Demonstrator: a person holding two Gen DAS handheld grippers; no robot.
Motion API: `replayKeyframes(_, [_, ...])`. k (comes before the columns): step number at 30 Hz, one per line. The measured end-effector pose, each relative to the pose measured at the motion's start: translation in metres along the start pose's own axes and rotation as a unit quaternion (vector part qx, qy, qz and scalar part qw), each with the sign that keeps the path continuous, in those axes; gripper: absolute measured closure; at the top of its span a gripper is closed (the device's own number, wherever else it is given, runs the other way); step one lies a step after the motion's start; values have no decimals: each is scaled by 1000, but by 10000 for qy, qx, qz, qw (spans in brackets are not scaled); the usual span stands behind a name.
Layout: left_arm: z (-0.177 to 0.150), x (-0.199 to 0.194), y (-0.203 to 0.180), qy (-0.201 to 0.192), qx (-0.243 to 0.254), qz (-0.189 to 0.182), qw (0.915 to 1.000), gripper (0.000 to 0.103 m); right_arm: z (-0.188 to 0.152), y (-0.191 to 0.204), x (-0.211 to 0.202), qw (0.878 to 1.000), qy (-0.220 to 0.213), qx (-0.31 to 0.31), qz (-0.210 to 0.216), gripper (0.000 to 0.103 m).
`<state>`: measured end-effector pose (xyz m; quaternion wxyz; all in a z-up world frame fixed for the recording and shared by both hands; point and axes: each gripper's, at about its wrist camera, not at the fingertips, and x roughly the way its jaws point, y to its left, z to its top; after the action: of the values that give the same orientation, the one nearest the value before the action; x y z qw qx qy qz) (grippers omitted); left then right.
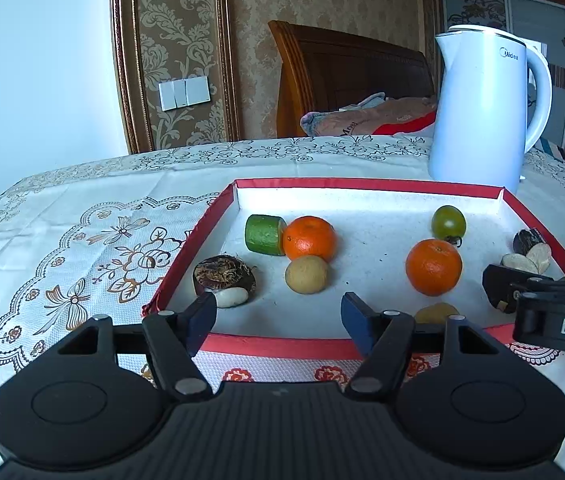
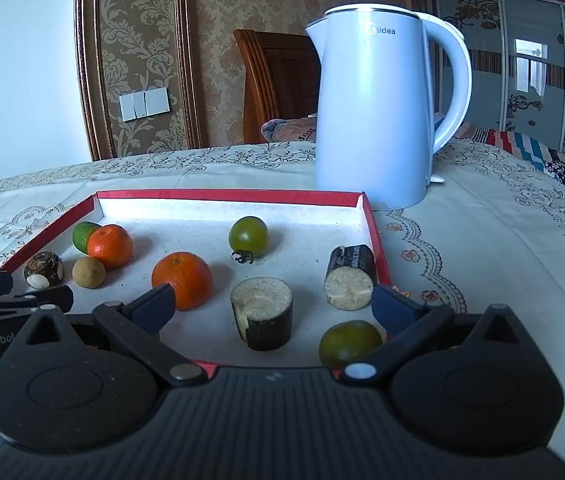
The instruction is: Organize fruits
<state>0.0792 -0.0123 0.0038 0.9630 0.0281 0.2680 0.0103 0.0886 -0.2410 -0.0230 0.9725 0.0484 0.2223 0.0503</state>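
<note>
Inside the red-rimmed tray (image 1: 186,252), glossy oranges (image 1: 433,267) lie loose; both grippers (image 1: 278,316) (image 2: 272,306) gape empty.

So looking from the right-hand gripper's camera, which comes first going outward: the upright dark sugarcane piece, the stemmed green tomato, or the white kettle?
From the right gripper, in the right wrist view:
1. The upright sugarcane piece, just ahead between the open jaws, inside the red tray.
2. The stemmed green tomato, mid-tray, further back.
3. The white kettle, beyond the tray's far right corner, on the tablecloth.
</note>
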Motion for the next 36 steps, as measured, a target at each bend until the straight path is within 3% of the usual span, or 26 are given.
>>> replayKeyframes(15, [-4, -13, 4, -101, -85, -38, 9999, 34, -6, -6, -15, 9993, -14, 302, 222, 0])
replayKeyframes(18, [-6, -18, 5, -91, -174, 10, 9998, 24, -8, -6, -21, 9991, -76, 315, 257, 0])
replayKeyframes(27, [-8, -22, 19, 60, -577, -49, 9983, 23, -14, -4, -36, 9985, -101, 350, 396, 0])
replayKeyframes(32, [-15, -28, 14, 144, -389, -49, 9991, 23, -20, -1, -42, 9975, 33, 410, 575, 0])
replayKeyframes(36, [-18, -35, 3, -119, -82, 112, 9998, 23, -25, 6, -44, 9977, 107, 256, 617, 0])
